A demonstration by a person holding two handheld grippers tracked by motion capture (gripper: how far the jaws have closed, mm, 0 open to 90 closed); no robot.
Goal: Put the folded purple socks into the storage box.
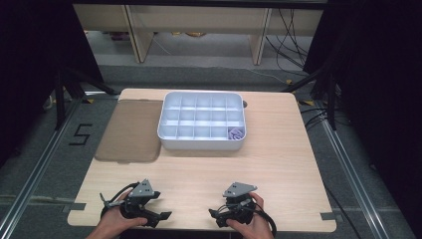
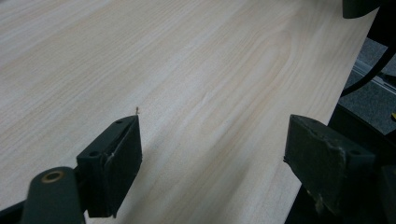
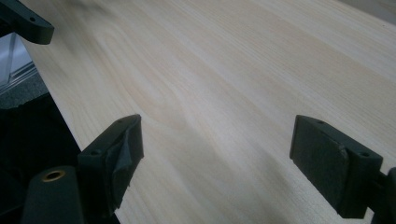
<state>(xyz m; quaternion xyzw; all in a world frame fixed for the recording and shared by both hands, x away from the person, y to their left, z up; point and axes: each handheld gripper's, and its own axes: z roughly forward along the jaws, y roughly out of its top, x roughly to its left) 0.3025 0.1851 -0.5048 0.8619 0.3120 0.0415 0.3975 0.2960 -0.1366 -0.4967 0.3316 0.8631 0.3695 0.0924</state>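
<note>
- High view: the left claw [image 1: 160,205] and the right claw [image 1: 215,217] rest at the near edge of the desk [image 1: 278,164]; their tips are small and hard to make out. The white divided tray [image 1: 201,143] lies well apart from them, its long axis left to right. A purple thing [image 1: 235,133] in its near right compartment is too blurred to name. A brown mat [image 1: 130,132] touches the tray's left side.
- Left gripper view: the claw [image 2: 212,144] is wide open, holding nothing, over bare desk.
- Right gripper view: the claw [image 3: 217,140] is released too, empty.
</note>
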